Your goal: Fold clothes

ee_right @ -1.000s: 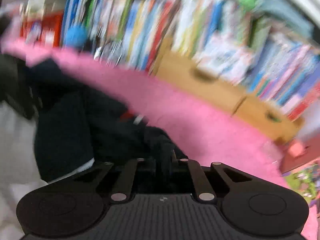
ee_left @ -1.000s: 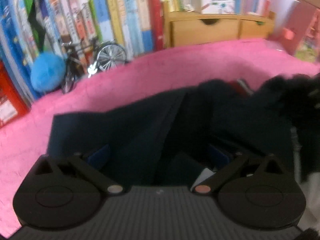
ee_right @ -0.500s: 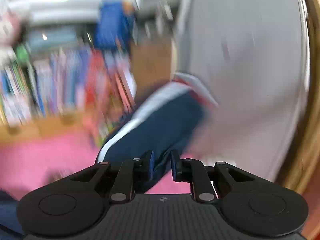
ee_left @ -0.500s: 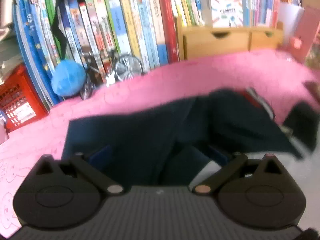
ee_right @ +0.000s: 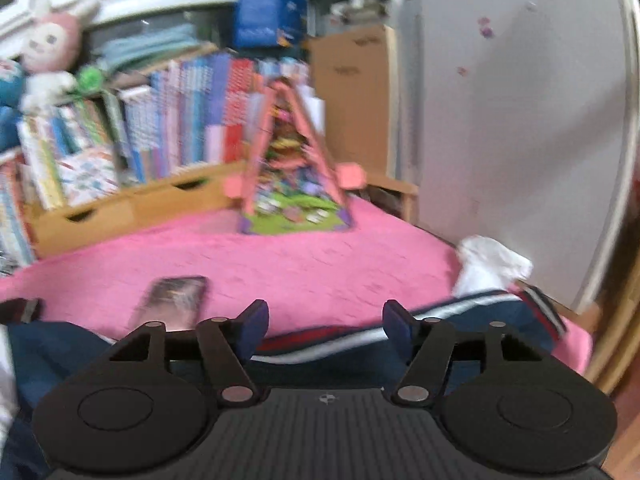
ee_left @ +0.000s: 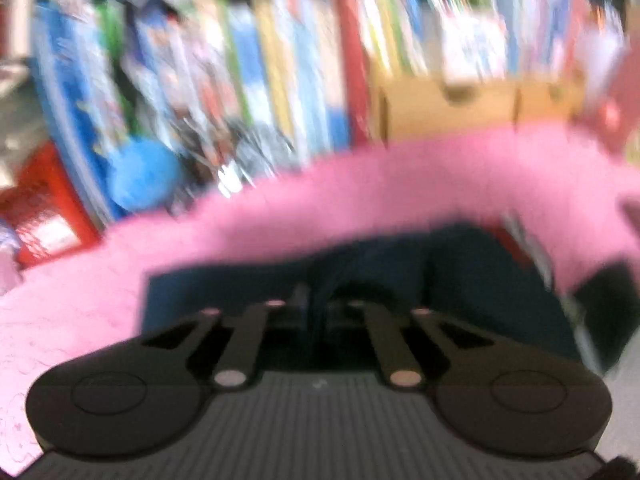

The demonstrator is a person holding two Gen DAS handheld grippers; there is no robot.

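The left gripper (ee_left: 316, 312), which stood wide apart half a second ago, now has its fingers drawn together on a fold of the navy garment (ee_left: 472, 292), though the picture is blurred by motion. The right gripper (ee_right: 324, 320) has done the opposite: it was pinching the navy cloth and lifting it, and now its fingers stand apart with nothing between them, above the striped cuff or hem (ee_right: 500, 304) that lies flat again. I judge that one fold is laid down and the left side begins the next. The garment lies spread on a pink fuzzy blanket (ee_right: 320, 256). A phone (ee_right: 172, 300) rests on the blanket near the cloth. Behind are a bookshelf (ee_left: 280, 68), small wooden drawers (ee_right: 132, 208), a plush rabbit (ee_right: 52, 52) and a white wall (ee_right: 520, 120).
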